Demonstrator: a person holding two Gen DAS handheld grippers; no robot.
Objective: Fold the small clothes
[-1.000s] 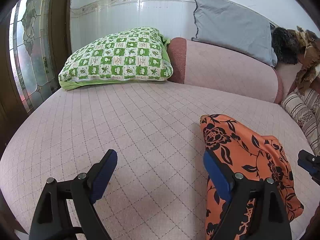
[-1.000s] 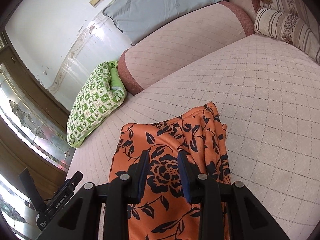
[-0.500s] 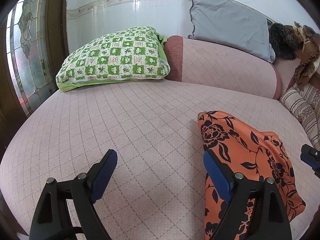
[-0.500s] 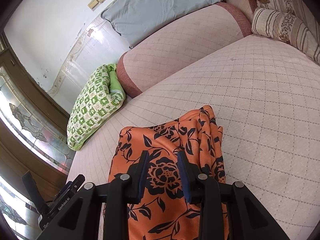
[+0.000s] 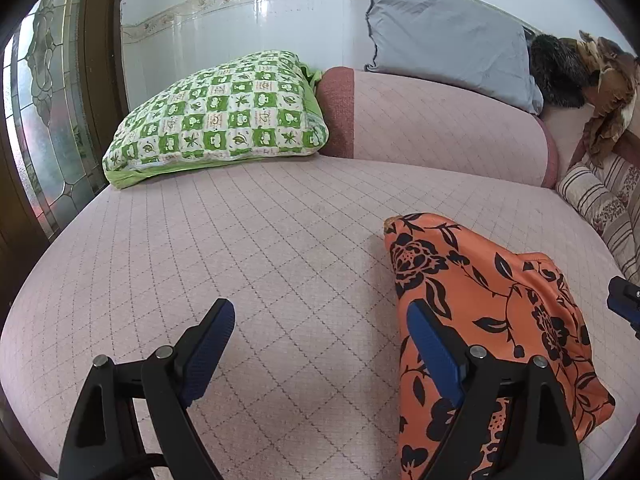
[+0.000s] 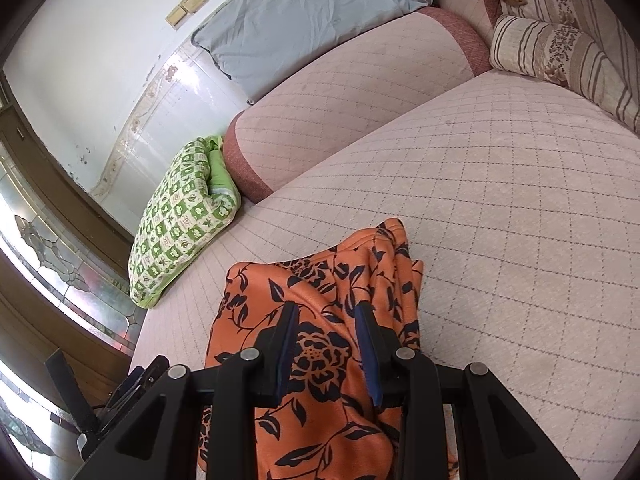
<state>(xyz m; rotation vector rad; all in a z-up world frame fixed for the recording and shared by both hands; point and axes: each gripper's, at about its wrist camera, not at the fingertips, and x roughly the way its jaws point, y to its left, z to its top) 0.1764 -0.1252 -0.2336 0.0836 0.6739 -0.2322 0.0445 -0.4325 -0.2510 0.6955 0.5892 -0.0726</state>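
An orange garment with black flowers (image 5: pixel 492 300) lies folded on the pink quilted sofa seat (image 5: pixel 260 240). It also shows in the right wrist view (image 6: pixel 320 312). My left gripper (image 5: pixel 320 324) is open and empty above the seat, its right finger over the garment's left edge. My right gripper (image 6: pixel 326 316) hovers over the garment with its jaws narrowly apart and nothing between them. Its blue tip shows at the right edge of the left wrist view (image 5: pixel 624 304).
A green checked pillow (image 5: pixel 224 116) lies at the back left. A grey pillow (image 5: pixel 448 36) leans on the pink backrest (image 5: pixel 440 128). Striped cushions (image 6: pixel 560 52) sit at the right. A stained-glass door (image 5: pixel 36 120) stands left.
Both grippers have drawn back slightly from the garment, which stays folded on the seat. The jaws have not changed.
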